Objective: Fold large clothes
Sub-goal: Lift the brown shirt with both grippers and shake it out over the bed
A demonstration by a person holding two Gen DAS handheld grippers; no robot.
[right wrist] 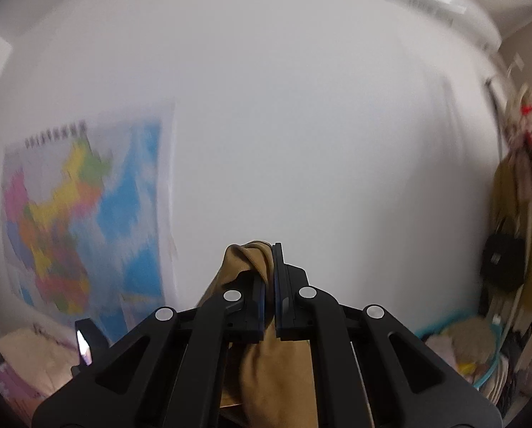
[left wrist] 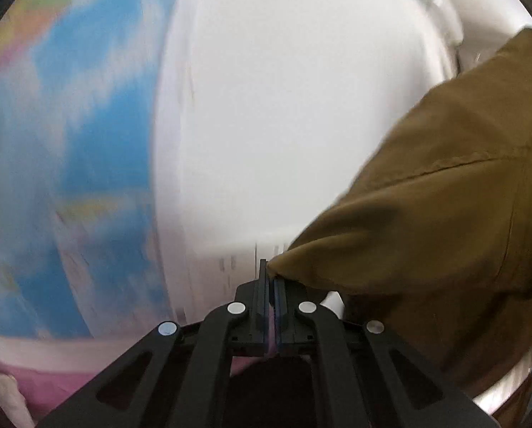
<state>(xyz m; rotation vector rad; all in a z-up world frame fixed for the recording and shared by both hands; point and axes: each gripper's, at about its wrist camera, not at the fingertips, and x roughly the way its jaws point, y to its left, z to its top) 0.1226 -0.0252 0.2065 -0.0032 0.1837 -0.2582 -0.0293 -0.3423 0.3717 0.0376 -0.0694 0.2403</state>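
Left claw clamped on brown garment, cloth spreading to frame right. Right claw clamped on same garment, bunched btwn fingers, lower center.

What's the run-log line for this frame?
left gripper: shut on brown garment corner | right gripper: shut on brown garment | garment: held up before white wall | fold: not yet done

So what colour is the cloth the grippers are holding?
Mustard brown cloth, plain; clearest in the left wrist view.
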